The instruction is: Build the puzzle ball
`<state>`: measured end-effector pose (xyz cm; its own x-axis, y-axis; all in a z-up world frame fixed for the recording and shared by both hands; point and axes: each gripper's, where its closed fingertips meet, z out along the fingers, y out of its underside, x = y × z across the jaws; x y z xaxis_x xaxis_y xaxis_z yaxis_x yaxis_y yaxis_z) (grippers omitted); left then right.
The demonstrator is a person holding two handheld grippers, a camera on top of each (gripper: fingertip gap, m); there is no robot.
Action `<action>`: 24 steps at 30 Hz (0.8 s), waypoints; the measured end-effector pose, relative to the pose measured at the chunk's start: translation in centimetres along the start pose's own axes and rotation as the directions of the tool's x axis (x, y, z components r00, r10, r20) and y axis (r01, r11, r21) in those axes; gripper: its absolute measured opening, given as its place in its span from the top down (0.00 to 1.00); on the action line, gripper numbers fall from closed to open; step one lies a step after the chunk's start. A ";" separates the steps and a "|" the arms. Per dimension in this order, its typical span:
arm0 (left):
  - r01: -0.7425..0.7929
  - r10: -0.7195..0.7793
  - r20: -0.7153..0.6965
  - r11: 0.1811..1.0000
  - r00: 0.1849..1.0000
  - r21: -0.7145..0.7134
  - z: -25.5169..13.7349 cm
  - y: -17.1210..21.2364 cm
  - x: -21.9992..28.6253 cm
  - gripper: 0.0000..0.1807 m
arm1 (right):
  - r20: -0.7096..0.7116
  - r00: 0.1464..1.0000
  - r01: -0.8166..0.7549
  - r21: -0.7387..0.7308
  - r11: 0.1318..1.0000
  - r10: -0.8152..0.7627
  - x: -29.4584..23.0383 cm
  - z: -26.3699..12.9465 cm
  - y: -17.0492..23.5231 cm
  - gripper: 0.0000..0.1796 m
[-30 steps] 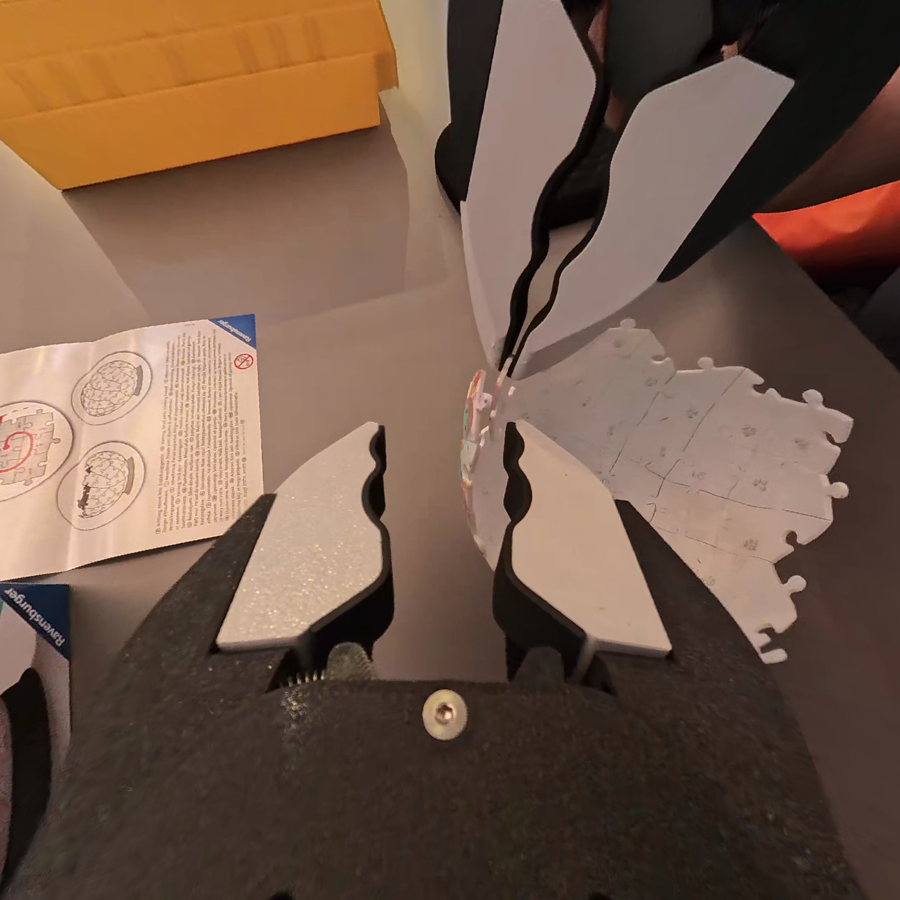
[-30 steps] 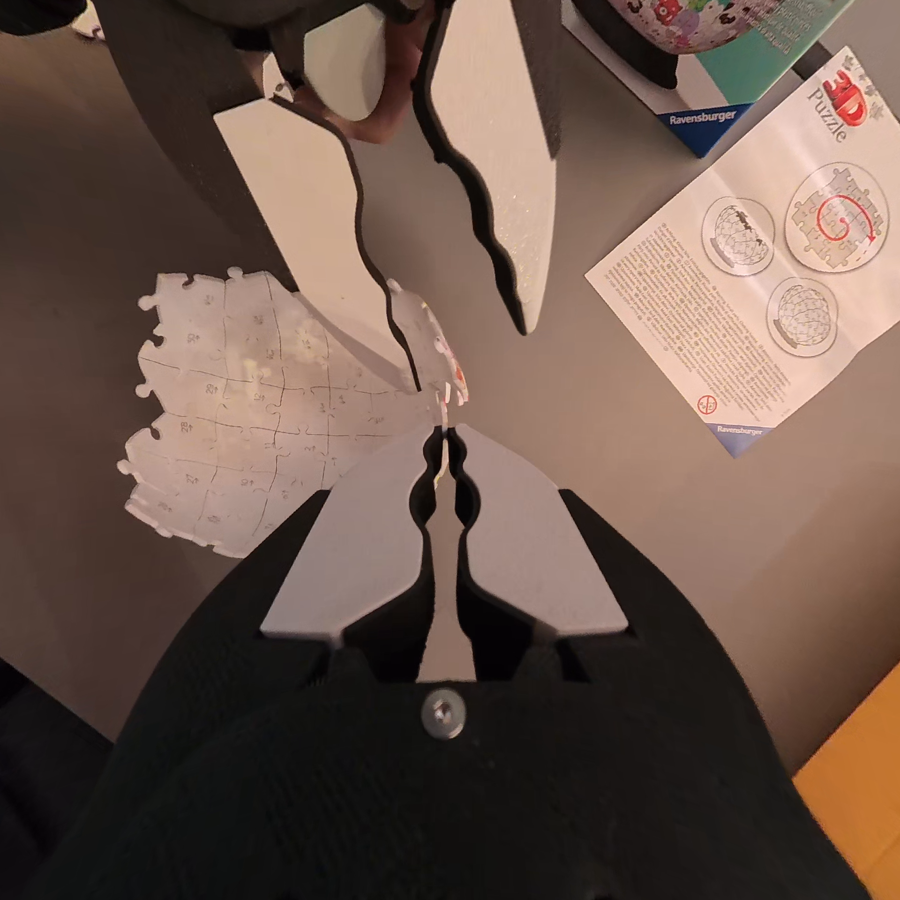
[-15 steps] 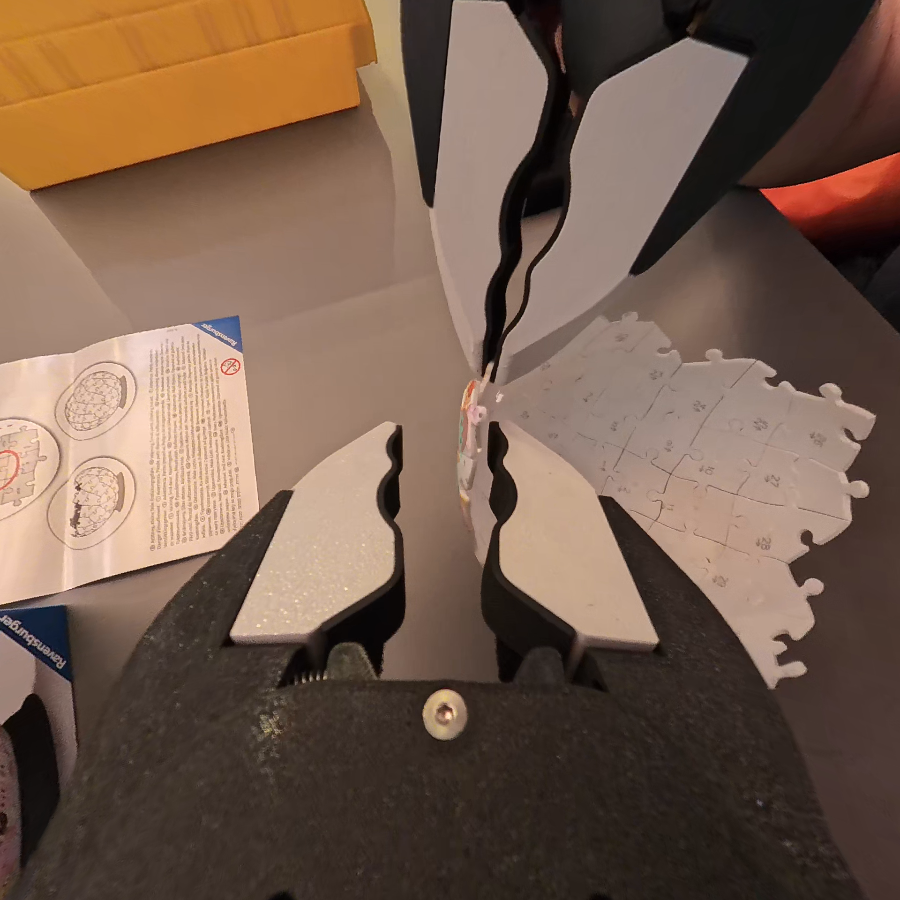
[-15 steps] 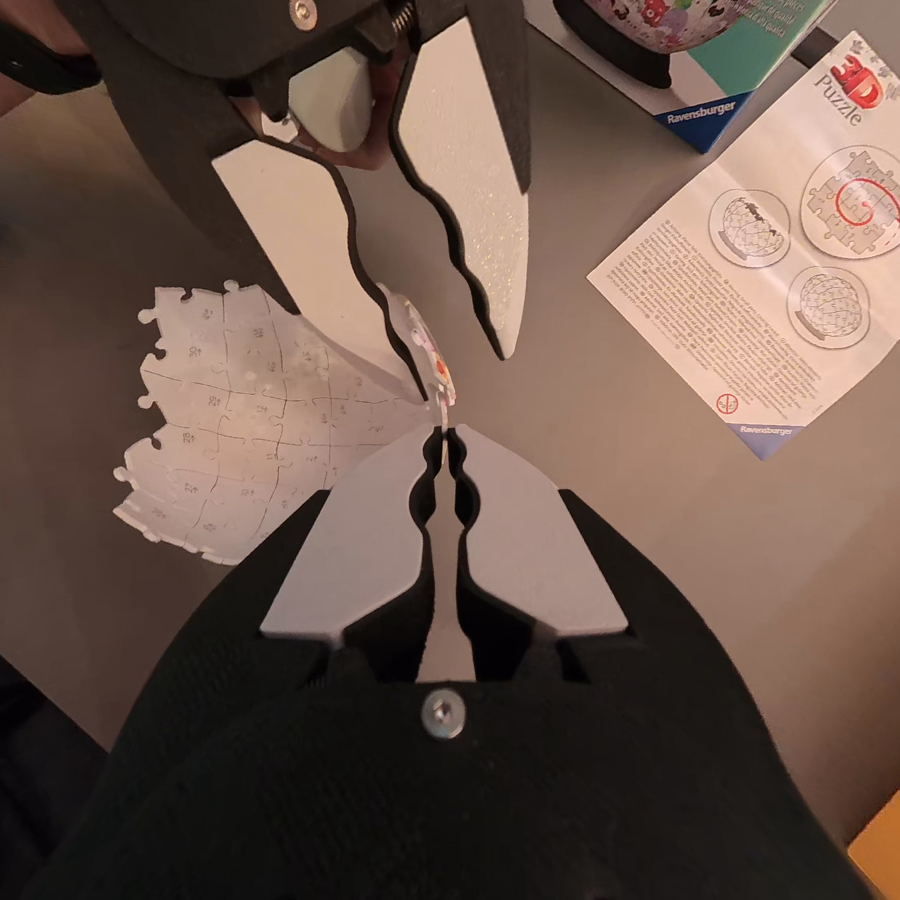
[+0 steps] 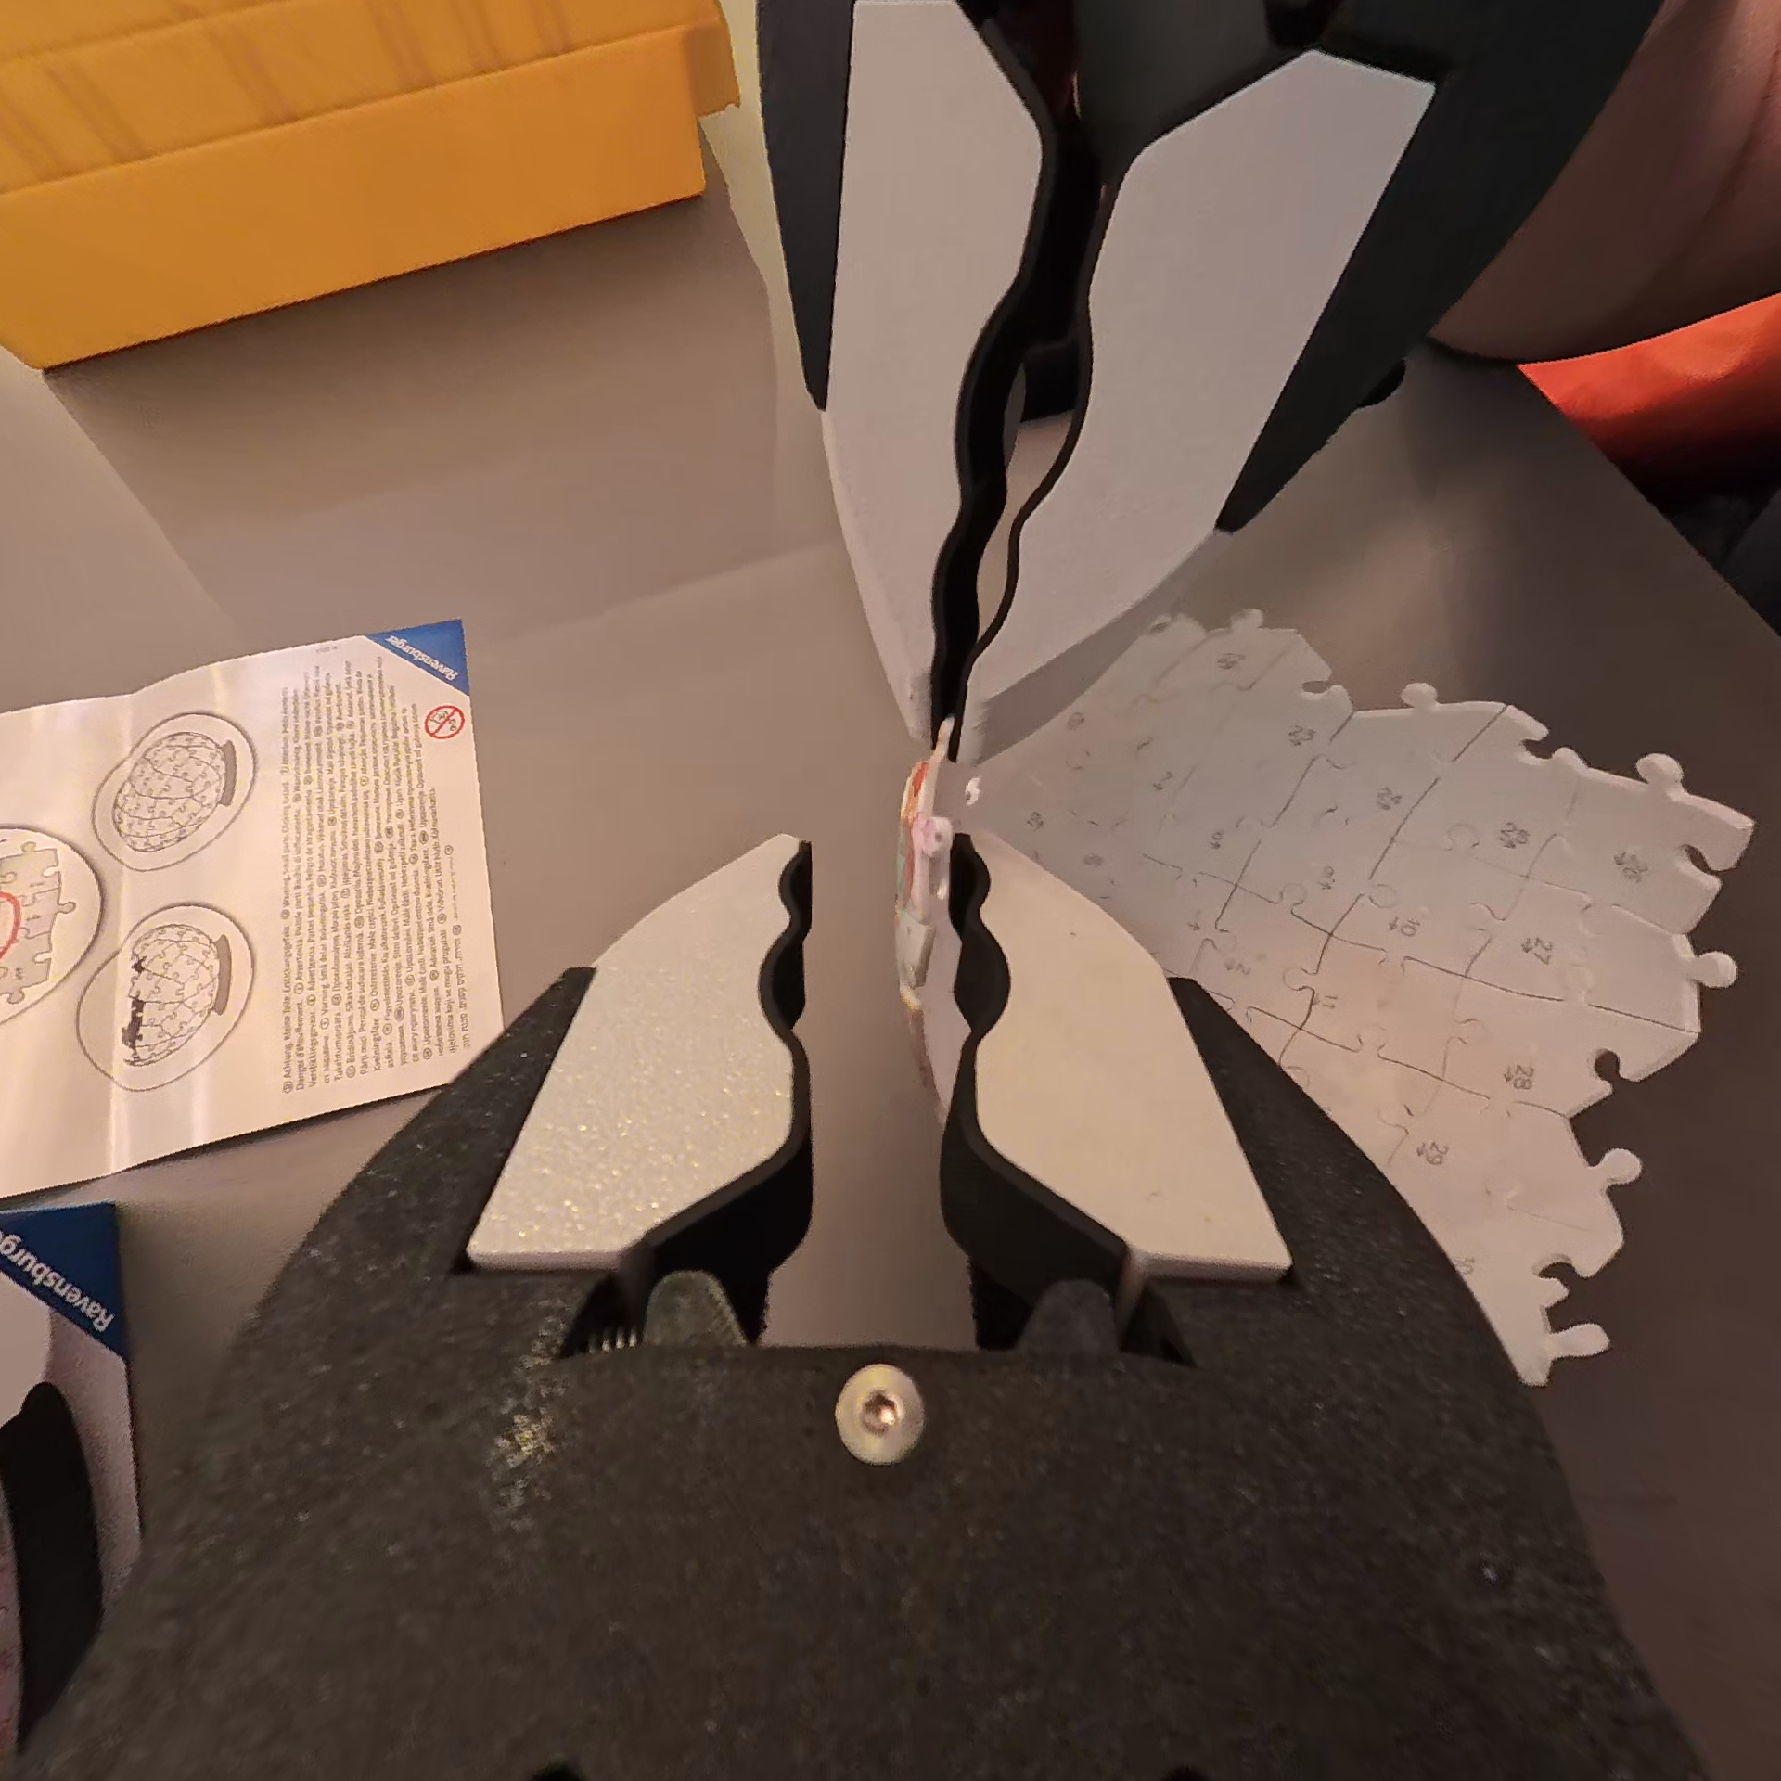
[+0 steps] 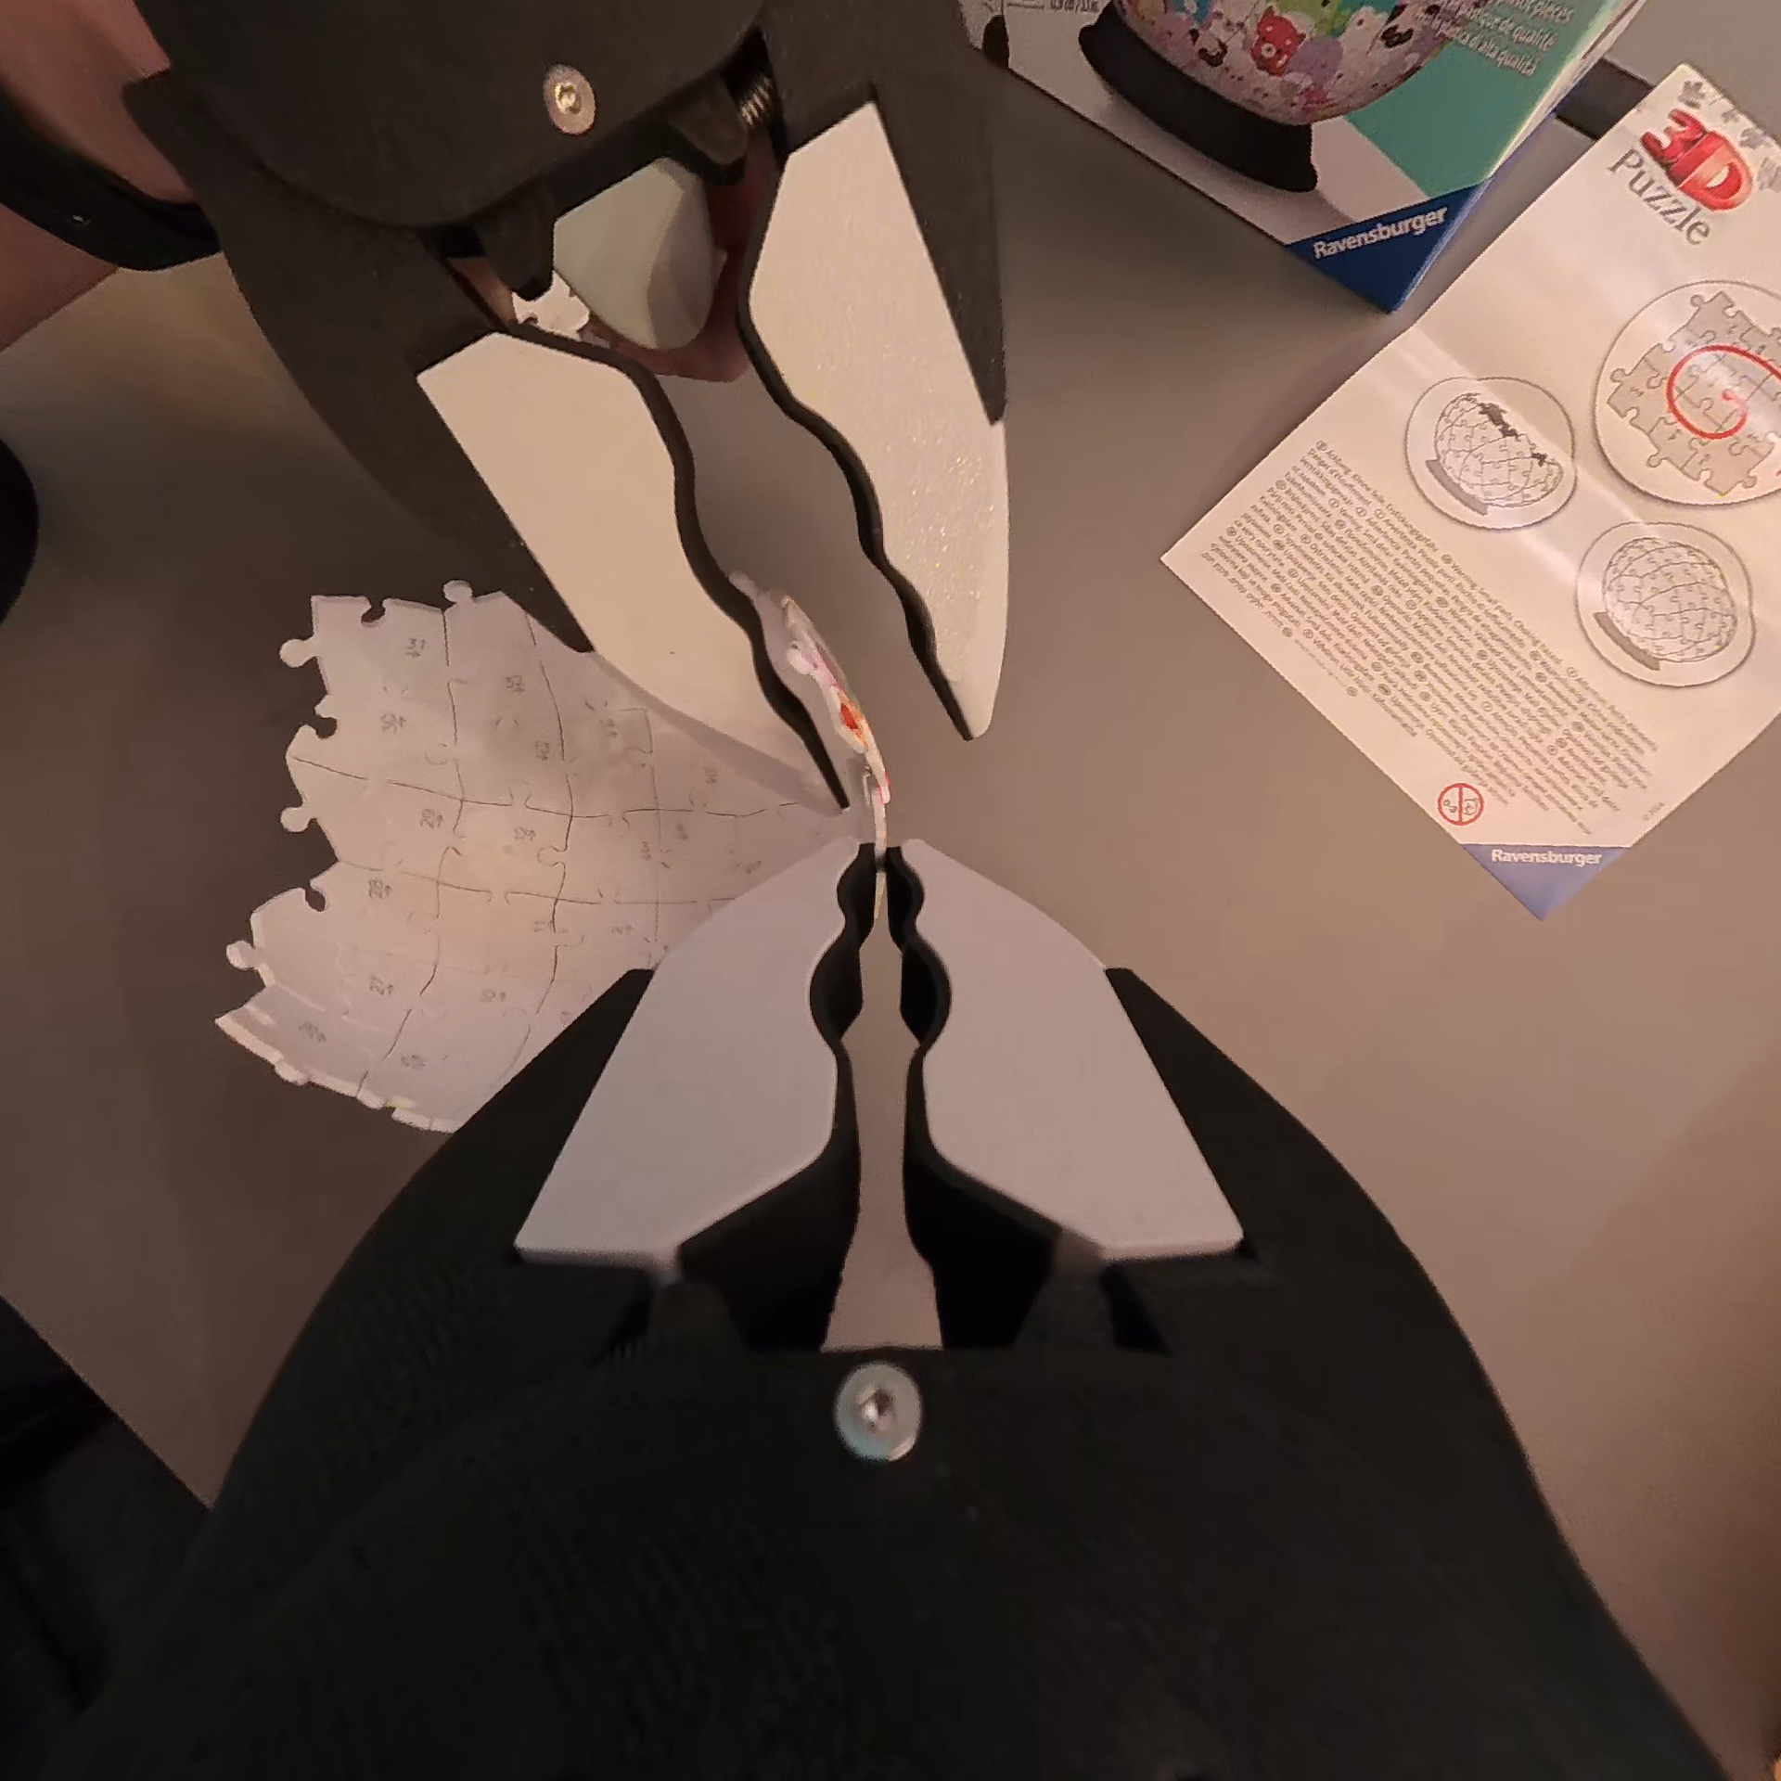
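Above the table point(image 5: 578, 482), right tool point(image 6: 882, 853) pinches the puzzle shell point(image 6: 501, 848); left tool point(image 5: 882, 858) gapes beside it.

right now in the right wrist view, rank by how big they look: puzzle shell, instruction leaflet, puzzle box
1. Instruction leaflet, largest, though cut off by the right edge.
2. Puzzle shell, close behind and partly hidden by the fingers, so this order is unsure.
3. Puzzle box, smallest, but farthest away and cropped at the top.

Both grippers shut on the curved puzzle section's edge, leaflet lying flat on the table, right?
Not quite. Only the right gripper is shut on the puzzle section; the left gripper is open, its fingers apart at that edge, as the left wrist view shows. The leaflet does lie flat on the table.
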<state>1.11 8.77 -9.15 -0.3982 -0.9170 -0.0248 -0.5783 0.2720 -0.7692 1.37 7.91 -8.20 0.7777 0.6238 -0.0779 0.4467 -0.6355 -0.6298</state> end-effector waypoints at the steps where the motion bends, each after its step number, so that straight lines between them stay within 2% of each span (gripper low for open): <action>1: 0.007 -0.007 0.005 1.000 1.000 -0.002 0.0 0.0 -0.1 0.83 | 0.002 1.000 0.000 -0.001 1.000 0.000 0.0 0.0 0.0 0.98; 5: 0.063 -0.065 0.044 0.997 0.997 0.039 -0.8 -0.3 -0.5 0.70 | 0.007 1.000 0.009 0.003 1.000 -0.009 0.0 0.1 0.0 0.98; 9: 0.120 -0.140 0.091 0.973 0.986 0.197 -3.6 -1.7 -0.8 0.69 | 0.011 1.000 0.013 0.009 1.000 -0.013 0.0 0.0 0.0 0.98; 11: 0.128 -0.170 0.151 0.958 0.974 0.256 -5.4 -1.8 -1.3 0.72 | 0.016 1.000 0.010 0.010 1.000 -0.011 0.0 0.1 0.0 0.98; 15: 0.186 -0.225 0.144 0.952 0.964 0.242 -6.1 -0.6 -0.7 0.70 | 0.020 1.000 0.007 0.009 1.000 -0.008 0.0 0.2 0.0 0.98; 20: 0.222 -0.243 0.106 0.960 0.964 0.173 -3.9 1.1 -0.6 0.64 | 0.007 1.000 0.016 0.011 1.000 -0.016 0.0 0.1 0.0 0.98; 24: 0.213 -0.226 0.087 0.968 0.970 0.133 -2.7 1.4 -0.6 0.66 | 0.003 1.000 0.016 0.013 1.000 -0.016 0.0 0.1 -0.1 0.98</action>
<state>-1.38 10.44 -8.46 -0.1939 -0.9765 0.0939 -0.5497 0.0289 -0.8349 1.30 8.01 -8.27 0.7687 0.6357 -0.0702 0.4536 -0.6193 -0.6408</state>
